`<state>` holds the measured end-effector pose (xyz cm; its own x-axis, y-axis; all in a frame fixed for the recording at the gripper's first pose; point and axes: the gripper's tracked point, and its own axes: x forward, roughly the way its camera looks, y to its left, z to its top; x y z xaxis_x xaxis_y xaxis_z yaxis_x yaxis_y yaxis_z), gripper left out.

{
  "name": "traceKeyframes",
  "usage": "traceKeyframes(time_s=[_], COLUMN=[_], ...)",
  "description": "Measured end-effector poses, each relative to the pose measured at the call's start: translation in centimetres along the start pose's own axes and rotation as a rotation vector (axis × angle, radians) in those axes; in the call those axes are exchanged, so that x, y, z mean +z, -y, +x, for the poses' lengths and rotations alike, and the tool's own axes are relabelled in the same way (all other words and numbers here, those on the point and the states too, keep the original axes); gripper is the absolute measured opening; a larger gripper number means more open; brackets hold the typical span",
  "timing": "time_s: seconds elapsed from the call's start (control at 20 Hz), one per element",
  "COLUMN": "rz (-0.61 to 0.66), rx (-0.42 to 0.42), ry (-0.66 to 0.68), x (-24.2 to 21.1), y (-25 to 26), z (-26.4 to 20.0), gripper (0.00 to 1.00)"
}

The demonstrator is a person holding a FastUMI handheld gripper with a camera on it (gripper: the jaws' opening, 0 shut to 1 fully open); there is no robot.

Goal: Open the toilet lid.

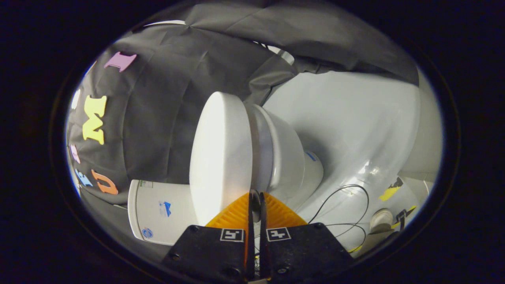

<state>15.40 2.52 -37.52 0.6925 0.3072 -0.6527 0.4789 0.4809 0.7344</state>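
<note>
White toilet lid closed; gripper jaws together.

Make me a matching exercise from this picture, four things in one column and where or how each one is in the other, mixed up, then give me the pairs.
Things:
1. toilet lid
2. tank
3. black cable
4. gripper

Place or state:
A. looped on the pale floor beside the bowl
B. jaws almost together, at the lid's edge
C. closed, down on the bowl
D. white, next to the lid, against the black cloth wall

Pairs: 1-C, 2-D, 3-A, 4-B
</note>
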Motion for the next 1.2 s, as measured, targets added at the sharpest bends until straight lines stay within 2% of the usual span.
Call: traceKeyframes(time_s=[0.75, 1.0, 1.2], rz=[-0.294, -0.419, -0.444], rx=[0.04, -0.008, -0.018], ry=[0.062, 0.091, 0.102], x=[-2.0, -3.5, -4.4], y=[-12.5, -15.7, -17.5], z=[-6.2, -7.1, -7.5], gripper=[0.06, 0.06, 0.06])
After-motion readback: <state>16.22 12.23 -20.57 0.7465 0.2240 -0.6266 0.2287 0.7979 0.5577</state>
